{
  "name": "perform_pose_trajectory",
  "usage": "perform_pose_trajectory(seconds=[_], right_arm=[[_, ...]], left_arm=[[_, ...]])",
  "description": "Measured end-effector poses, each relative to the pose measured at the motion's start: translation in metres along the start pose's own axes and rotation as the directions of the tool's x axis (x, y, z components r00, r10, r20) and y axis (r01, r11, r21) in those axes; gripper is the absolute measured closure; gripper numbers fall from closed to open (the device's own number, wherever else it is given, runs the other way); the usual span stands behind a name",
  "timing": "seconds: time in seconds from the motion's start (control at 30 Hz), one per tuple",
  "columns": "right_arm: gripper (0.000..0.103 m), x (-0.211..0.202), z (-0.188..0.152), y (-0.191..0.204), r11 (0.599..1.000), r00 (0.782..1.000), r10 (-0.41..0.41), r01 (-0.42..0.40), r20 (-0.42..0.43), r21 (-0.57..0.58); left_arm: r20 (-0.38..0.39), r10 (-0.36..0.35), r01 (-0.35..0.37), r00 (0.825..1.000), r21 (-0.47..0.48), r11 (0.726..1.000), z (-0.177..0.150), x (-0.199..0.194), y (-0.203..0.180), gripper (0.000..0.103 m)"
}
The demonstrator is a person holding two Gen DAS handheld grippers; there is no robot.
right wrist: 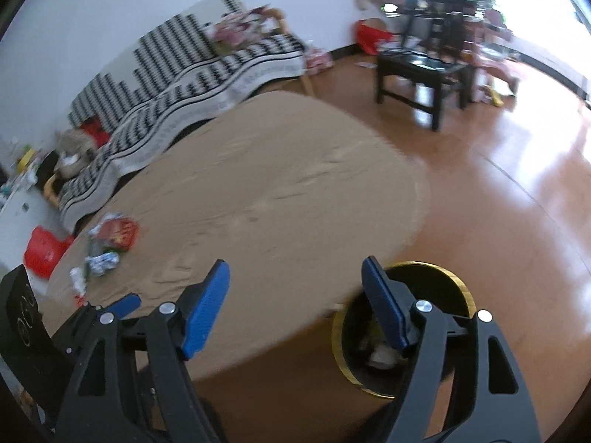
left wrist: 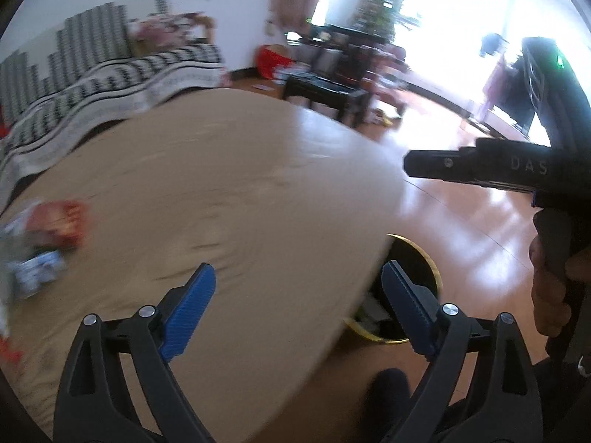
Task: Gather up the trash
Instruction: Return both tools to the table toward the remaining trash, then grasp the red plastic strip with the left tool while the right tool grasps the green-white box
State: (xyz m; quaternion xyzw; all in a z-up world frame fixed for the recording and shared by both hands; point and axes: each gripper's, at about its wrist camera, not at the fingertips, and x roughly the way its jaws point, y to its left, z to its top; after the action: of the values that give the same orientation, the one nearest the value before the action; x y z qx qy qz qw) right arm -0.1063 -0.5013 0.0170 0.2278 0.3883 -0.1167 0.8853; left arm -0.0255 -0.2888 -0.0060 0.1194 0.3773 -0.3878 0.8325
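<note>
Both my left gripper (left wrist: 299,295) and right gripper (right wrist: 295,291) are wide apart and empty above the round tan wooden table (right wrist: 277,184), so I think I go next for the crumpled red and white wrappers (right wrist: 107,243) on the table's far left edge, then to the black gold-rimmed bin (right wrist: 436,288) beside the table.

Lived-in home living room. Round tan tabletop (right wrist: 277,192) at centre on glossy orange-brown wooden floor (right wrist: 517,221). Sofa (right wrist: 177,85) under black-and-white zigzag throw at 10 o'clock against white wall, piled with soft clutter. Dark low table (right wrist: 417,70) at 1 o'clock, potted plant (left wrist: 388,3) before bright window at 12. Gold-rimmed black waste bin (right wrist: 458,291) on floor at 5 o'clock. Crumpled wrappers (right wrist: 110,240) at 8 o'clock on tabletop.
</note>
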Motion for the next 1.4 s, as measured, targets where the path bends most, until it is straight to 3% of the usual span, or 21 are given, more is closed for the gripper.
perform_pose_trajectory(seconds=[0.13,0.23,0.33,0.5,0.67,0.77,0.9,0.97,1.17,1.2,1.23,1.4], right_arm=[[0.031,0.027,0.008,0.068,0.993,0.995,0.098,-0.099,-0.033,-0.059],[0.031,0.046,0.007,0.123,0.978,0.985,0.160,-0.166,-0.059,-0.122],[0.031,0.065,0.000,0.179,0.953,0.972,0.215,-0.230,-0.095,-0.198],[0.031,0.095,-0.017,0.262,0.893,0.955,0.261,-0.295,-0.145,-0.339],[0.031,0.120,-0.032,0.338,0.824,0.945,0.290,-0.328,-0.154,-0.462],[0.032,0.139,-0.038,0.369,0.797,0.936,0.302,-0.351,-0.179,-0.491],[0.037,0.168,-0.035,0.393,0.801,0.925,0.310,-0.378,-0.220,-0.464],[0.044,0.178,-0.036,0.400,0.801,0.926,0.302,-0.376,-0.228,-0.467],[0.049,0.204,-0.041,0.414,0.800,0.926,0.284,-0.371,-0.248,-0.471],[0.053,0.206,-0.041,0.415,0.801,0.927,0.285,-0.371,-0.246,-0.470],[0.058,0.207,-0.040,0.415,0.801,0.925,0.289,-0.374,-0.246,-0.467],[0.062,0.207,-0.043,0.419,0.793,0.921,0.297,-0.384,-0.251,-0.472]], left_arm=[[0.009,0.108,-0.107,0.994,-0.093,0.990,-0.015,-0.031,0.064,0.013],[-0.005,0.206,-0.204,0.979,-0.174,0.963,-0.037,-0.052,0.115,0.013],[-0.048,0.298,-0.299,0.953,-0.271,0.915,-0.059,-0.070,0.169,0.013],[-0.132,0.411,-0.425,0.902,-0.436,0.793,-0.093,-0.092,0.246,0.013],[-0.175,0.456,-0.475,0.873,-0.521,0.709,-0.105,-0.092,0.293,0.013],[-0.207,0.439,-0.474,0.874,-0.554,0.684,-0.109,-0.081,0.311,0.014],[-0.216,0.447,-0.488,0.868,-0.534,0.691,-0.108,-0.070,0.313,0.018],[-0.208,0.456,-0.493,0.865,-0.516,0.700,-0.106,-0.067,0.310,0.026],[-0.190,0.479,-0.508,0.857,-0.463,0.726,-0.106,-0.066,0.296,0.076],[-0.186,0.472,-0.501,0.862,-0.465,0.730,-0.106,-0.067,0.298,0.089],[-0.185,0.467,-0.496,0.865,-0.469,0.731,-0.108,-0.069,0.298,0.093],[-0.193,0.449,-0.481,0.873,-0.496,0.723,-0.113,-0.075,0.303,0.096]])
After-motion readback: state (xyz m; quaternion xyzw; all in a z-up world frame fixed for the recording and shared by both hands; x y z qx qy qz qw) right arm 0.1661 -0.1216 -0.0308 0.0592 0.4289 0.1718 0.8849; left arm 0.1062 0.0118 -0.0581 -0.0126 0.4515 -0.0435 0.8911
